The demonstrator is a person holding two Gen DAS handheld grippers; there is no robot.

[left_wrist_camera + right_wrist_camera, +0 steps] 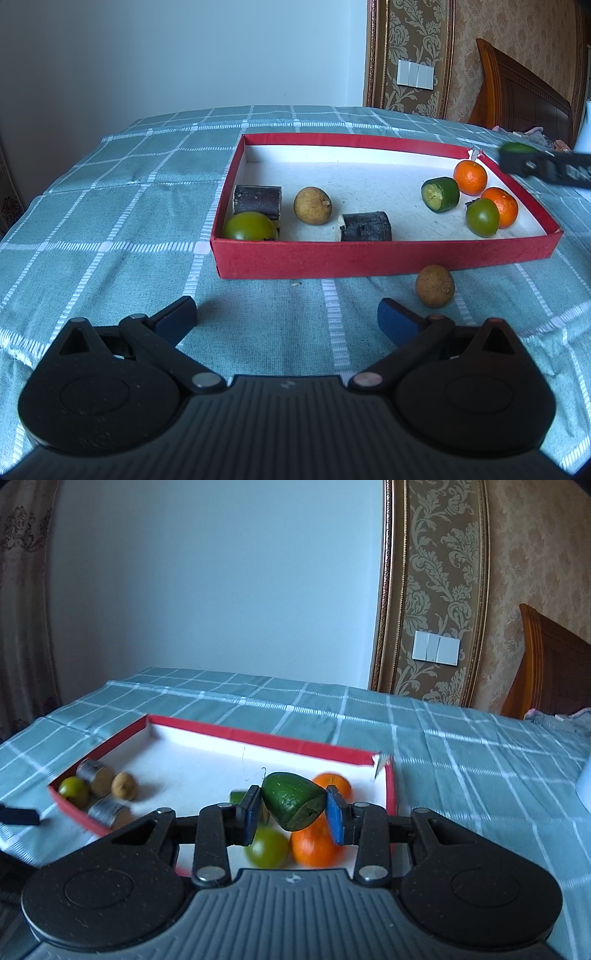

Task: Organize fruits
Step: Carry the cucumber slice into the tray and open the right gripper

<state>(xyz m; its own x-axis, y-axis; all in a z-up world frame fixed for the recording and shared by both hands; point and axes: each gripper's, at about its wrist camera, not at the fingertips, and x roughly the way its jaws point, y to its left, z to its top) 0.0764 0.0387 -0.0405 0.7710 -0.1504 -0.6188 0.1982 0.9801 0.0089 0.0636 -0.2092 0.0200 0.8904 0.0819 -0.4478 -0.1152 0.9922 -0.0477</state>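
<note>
The right tool (291,814) pinches a green wedge (293,800) of cut fruit between its blue pads, carrying it clear above the near right corner of the red box (258,738). The grip runs across the piece's flanks, leaving the cut face turned down and toward the camera, so the pads bear on firm skin and not on soft flesh. From the left wrist view the same tool (517,157) appears at the far right edge, with the wedge (517,148) raised above the box's right wall.

The box sits on a bed spread with a green checked cloth (110,206), its low walls keeping round fruit from rolling off. Inside, like seems to go by like: two oranges (470,177), a green round fruit (482,217) and a cut green piece (440,194) cluster at the right end, probably where the wedge belongs. At the left end lie two dark cane sections (257,199), a brown fruit (312,205) and another green fruit (250,228).

The left tool (287,319) hangs low over the cloth, jaws spread wide and empty. Just beyond its right pad, outside the box's front wall, a second brown fruit (434,285) rests on the cloth, likely the next to be collected.
</note>
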